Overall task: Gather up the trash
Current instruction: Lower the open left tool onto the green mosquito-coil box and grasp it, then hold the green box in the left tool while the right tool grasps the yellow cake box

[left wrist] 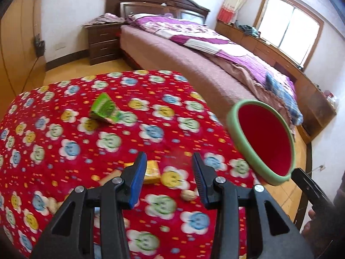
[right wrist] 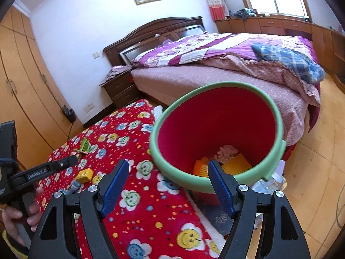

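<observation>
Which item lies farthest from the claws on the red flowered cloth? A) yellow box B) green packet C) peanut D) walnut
B: the green packet sits farthest out on the cloth, while the yellow box and walnut lie by the left claw.

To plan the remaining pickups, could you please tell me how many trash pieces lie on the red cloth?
5: green packet farthest, yellow box and tan scrap behind one left gripper finger, walnut between its fingers, pale piece far left. More may be hidden.

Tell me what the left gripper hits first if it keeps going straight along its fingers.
Probably the red flowered cloth, landing beside the yellow box; the left gripper holds nothing. Depth is uncertain.
</observation>
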Motion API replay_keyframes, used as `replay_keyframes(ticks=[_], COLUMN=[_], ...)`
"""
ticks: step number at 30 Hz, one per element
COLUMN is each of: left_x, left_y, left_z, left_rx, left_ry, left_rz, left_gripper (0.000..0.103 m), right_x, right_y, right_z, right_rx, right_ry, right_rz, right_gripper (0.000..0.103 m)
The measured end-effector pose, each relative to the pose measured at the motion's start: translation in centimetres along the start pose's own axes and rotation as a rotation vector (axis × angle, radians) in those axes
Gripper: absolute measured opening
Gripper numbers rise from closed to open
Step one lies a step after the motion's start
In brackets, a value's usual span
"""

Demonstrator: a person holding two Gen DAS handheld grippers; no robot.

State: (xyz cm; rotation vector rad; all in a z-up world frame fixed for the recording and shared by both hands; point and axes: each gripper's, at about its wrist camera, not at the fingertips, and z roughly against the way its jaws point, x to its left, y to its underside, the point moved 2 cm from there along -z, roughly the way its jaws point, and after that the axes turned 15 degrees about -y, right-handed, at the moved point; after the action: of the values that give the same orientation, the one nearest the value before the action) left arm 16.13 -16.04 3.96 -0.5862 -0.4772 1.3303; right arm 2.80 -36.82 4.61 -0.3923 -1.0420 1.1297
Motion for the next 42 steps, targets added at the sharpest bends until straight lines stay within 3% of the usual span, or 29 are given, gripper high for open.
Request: replay_keyframes(ticks=[6, 11, 19, 27, 33, 37, 42], left_x=[2.9, 4.5, 4.6, 3.5, 4.3, 4.5, 4.7], left_y=[-1.7, -3.2, -4.9, -5.6, -5.9, -6.0, -5.6], left_z=[-2.1, -4.8, -9.7, -12.7, -13.9, -13.7, -13.0], left_rx=[0.012, 0.025, 0.059, 0.073, 0.133, 0.105, 0.104], left_ry=[-0.076, -0.157, -0.232, -0.286, -0.242, -0.259, -0.229], left_rz=[0.015, 0.021, -0.030, -0.082, -0.018, -0.012, -0.012], left_gripper=[0.048, 0.071, 0.085, 0.085, 0.085, 0.069, 0.069], right_x=[1.4, 2.0, 1.4, 0.7, 0.3, 0.1, 0.3], right_y=[-1.0, -1.5, -1.4, -1.7, -1.6, -1.3, -1.4], right_z=[-1.8, -3.4, -5.3, -6.4, -7.2, -7.4, -7.2], right_rx=[0.012, 0.030, 0.066, 0.081, 0.096, 0.105, 0.104], right_ry=[-0.010, -0.026, -0.023, -0.017, -0.021, -0.023, -0.024], right_rz=[0.040, 0.039, 0.028, 0.022, 0.014, 0.004, 0.008], right_gripper=[0.077, 0.077, 0.076, 0.077, 0.077, 0.077, 0.077])
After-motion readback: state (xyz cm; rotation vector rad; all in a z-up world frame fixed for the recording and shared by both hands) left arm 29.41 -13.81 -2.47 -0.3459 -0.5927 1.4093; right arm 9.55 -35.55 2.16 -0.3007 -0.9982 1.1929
